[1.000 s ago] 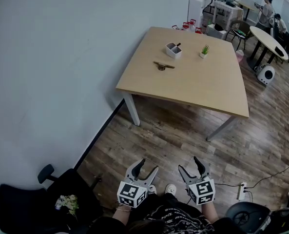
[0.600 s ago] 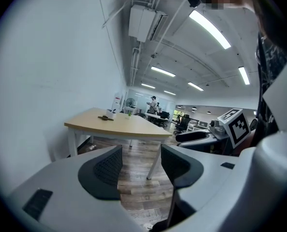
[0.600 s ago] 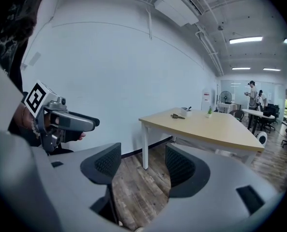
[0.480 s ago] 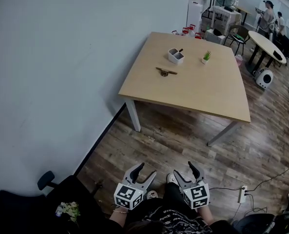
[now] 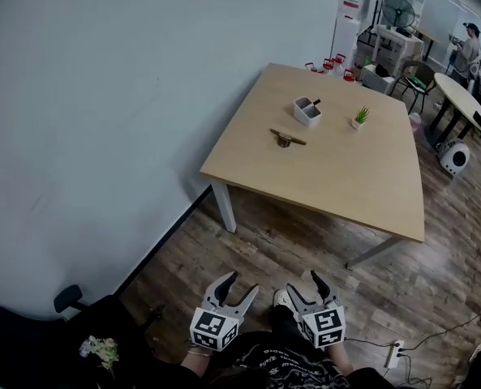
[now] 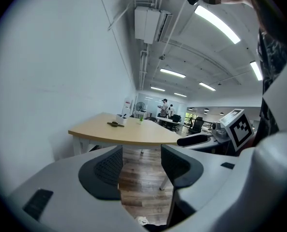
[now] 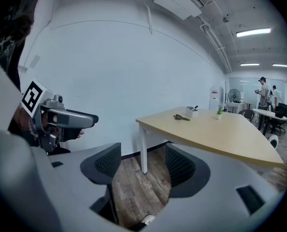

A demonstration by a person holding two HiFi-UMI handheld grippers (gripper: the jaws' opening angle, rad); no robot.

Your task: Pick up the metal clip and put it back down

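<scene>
The metal clip lies on the light wooden table, far ahead of me and toward the wall side. It shows as a small dark shape in the left gripper view and the right gripper view. My left gripper and right gripper are held low, close to my body, over the wood floor. Both stand open with nothing between the jaws. They are far from the clip and the table.
A white holder and a small potted plant stand on the table behind the clip. A black office chair sits at my left by the wall. A power strip lies on the floor at right. People stand far back.
My view has shifted, so the table now sits lower and slightly right in frame. Both grippers have drawn slightly closer to my body and stay open.
</scene>
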